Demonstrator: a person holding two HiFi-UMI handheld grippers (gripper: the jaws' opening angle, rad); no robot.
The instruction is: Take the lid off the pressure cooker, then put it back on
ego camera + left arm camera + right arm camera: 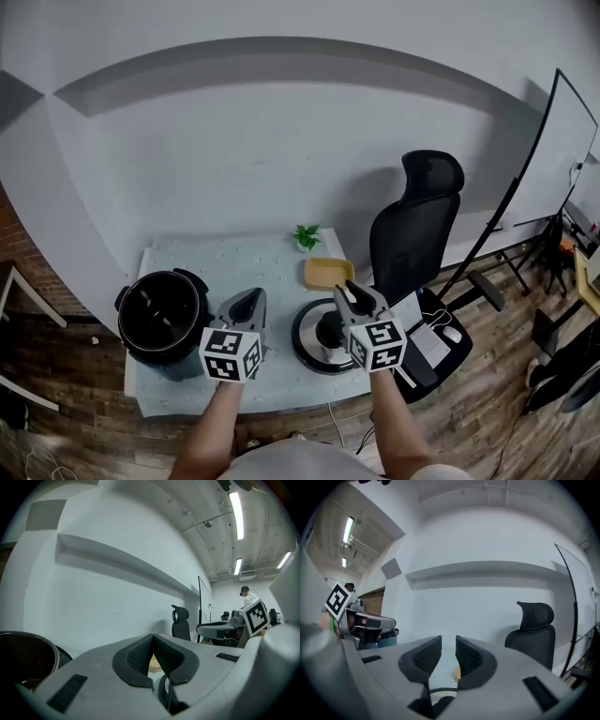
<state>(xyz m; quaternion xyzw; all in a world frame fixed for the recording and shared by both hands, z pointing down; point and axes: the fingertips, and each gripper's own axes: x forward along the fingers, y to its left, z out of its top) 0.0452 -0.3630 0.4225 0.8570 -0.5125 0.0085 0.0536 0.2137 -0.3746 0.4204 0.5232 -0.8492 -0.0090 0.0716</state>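
The black pressure cooker pot stands uncovered at the left of the pale table; its rim also shows in the left gripper view. Its lid, with a black knob, lies flat on the table at the right. My left gripper hovers between pot and lid, jaws shut and holding nothing. My right gripper hangs just above the lid's knob; its jaws stand a narrow gap apart and hold nothing. The lid's dark edge peeks below them.
A yellow dish and a small green plant sit at the table's back. A black office chair stands right of the table, with a laptop on a stand beside it. A whiteboard leans at far right.
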